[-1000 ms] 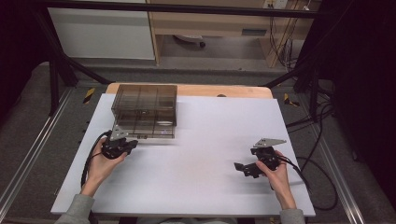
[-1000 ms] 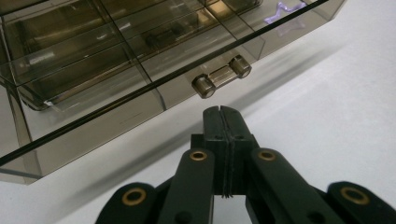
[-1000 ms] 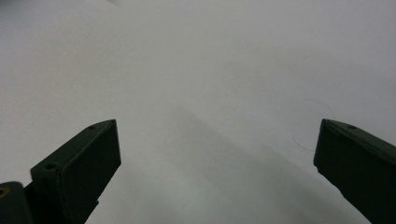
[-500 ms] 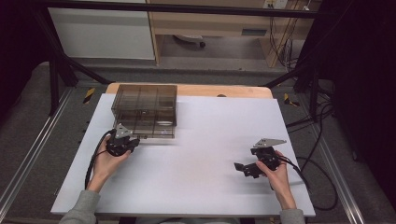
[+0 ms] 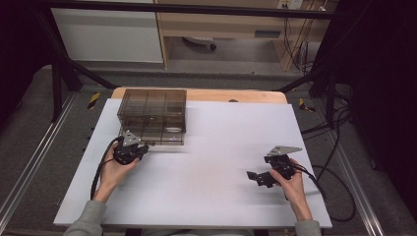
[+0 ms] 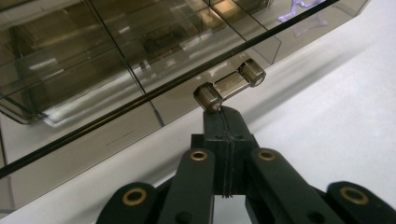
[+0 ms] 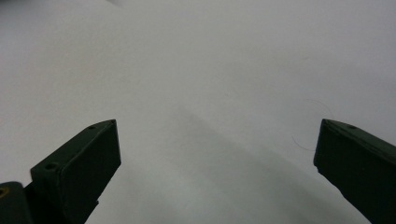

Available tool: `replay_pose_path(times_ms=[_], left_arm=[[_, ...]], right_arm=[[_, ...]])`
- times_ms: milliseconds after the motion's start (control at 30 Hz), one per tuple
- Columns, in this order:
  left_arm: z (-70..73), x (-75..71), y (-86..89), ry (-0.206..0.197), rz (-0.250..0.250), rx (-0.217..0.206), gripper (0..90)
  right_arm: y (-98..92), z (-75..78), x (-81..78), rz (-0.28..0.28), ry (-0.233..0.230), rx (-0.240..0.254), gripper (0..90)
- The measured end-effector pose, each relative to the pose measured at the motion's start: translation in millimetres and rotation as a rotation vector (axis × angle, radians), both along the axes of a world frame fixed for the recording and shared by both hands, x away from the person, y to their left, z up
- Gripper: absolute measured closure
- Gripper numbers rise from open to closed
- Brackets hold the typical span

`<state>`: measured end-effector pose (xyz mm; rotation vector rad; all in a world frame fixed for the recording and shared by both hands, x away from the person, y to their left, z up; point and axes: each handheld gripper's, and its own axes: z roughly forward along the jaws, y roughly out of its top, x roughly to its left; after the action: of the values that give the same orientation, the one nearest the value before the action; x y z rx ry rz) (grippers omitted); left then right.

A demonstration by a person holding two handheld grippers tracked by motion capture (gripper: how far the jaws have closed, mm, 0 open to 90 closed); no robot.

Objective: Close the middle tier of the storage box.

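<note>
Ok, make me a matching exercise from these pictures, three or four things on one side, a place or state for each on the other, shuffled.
Things:
1. left gripper
2. right gripper
3. drawer box
4. drawer handle

States:
A. smoky and see-through, at the table's far left
B. jaws wide apart over bare white tabletop
C. small clear bar between two round ends
D. jaws shut, tips at the handle

Pairs: 1-D, 2-B, 3-A, 4-C

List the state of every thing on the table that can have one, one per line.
Smoky drawer box: upright at the table's far left, bottom drawer pulled slightly out.
Drawer handle: a clear bar just beyond the left tongs' tips; contact unclear.
Left tongs: shut, nothing between them.
Right tongs: wide open, empty, over bare white table.
</note>
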<state>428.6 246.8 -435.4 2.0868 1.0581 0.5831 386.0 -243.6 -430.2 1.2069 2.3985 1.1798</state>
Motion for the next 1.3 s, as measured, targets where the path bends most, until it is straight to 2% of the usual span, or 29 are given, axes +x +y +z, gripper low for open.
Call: replay_pose_path(times_ms=[167,267,300,1300], left_arm=[[1.9,-1.1,2.6,-0.004,0.014,0.005,89.1],[1.7,0.5,4.2,-0.011,0.006,-0.008,89.1],[2.4,-0.7,4.4,-0.004,0.019,-0.004,89.1],[5.7,3.1,6.0,-0.040,0.015,-0.009,89.0]], right_arm=[[0.1,0.1,-0.2,-0.001,0.003,-0.001,1.4],[-0.1,0.1,0.0,-0.001,0.003,-0.002,1.4],[-0.1,0.0,0.1,0.000,0.000,-0.003,1.4],[0.4,-0.3,-0.1,0.003,0.006,-0.002,1.3]])
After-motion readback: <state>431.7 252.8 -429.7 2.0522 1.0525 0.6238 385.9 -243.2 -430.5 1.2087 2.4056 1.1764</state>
